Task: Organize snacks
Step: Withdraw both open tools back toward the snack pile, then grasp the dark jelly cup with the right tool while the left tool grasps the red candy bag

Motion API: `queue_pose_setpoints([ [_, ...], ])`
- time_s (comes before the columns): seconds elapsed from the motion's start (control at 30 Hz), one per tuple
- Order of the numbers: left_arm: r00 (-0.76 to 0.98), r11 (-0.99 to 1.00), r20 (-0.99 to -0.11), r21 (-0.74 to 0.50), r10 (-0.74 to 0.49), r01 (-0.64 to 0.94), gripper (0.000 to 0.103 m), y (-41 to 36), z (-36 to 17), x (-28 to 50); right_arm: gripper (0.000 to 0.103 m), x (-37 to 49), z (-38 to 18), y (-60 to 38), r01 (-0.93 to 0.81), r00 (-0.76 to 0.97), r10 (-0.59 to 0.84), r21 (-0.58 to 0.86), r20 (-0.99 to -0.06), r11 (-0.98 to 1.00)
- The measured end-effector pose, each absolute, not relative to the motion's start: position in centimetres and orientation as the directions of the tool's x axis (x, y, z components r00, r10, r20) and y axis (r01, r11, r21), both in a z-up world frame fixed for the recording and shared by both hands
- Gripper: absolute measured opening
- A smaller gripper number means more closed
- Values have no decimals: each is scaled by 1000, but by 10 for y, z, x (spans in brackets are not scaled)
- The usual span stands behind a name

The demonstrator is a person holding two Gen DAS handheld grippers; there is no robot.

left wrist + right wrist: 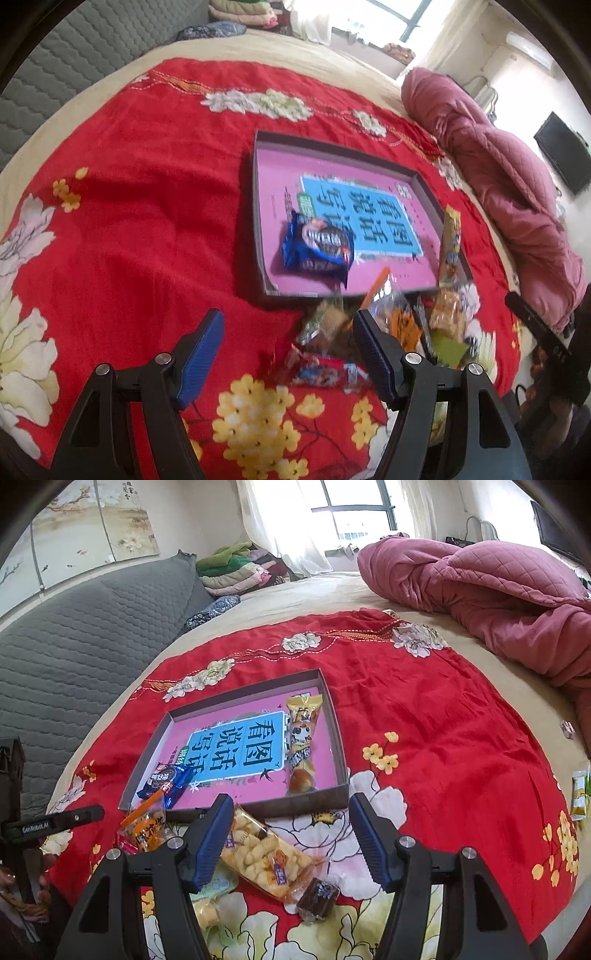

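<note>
"GenRobot.AI" on left gripper (96,811), fingers apart

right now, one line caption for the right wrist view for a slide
Open right hand-held gripper hovers over loose snacks beside the box tray, which holds a yellow bun packet and a blue cookie packet.

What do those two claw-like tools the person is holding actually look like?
Both the left gripper and the right gripper have black angular plastic arms with silver bolts, tipped with ribbed blue pads. White "GenRobot.AI" lettering marks the left gripper's black side.
</note>
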State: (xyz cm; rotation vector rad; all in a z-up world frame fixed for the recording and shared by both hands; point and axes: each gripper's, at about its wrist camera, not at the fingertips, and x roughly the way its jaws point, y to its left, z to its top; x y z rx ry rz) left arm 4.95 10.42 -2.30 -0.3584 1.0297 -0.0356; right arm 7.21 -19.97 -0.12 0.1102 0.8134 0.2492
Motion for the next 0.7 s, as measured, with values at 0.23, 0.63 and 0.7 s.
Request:
queue_pose_setpoints([
  [0.23,482,939,-849,-316,-218,-132,74,97,-32,39,64,65,-5,-202,-173,647,250,181,-721,968],
  [0.63,397,898,-859,-411,-323,-159,74,85,-56,28,64,56,-18,-206,-152,604,240,185,-760,971],
  [0.7,390,888,-856,-427,-338,-168,74,83,-58,27,65,57,-20,-207,-149,601,238,185,-763,971],
])
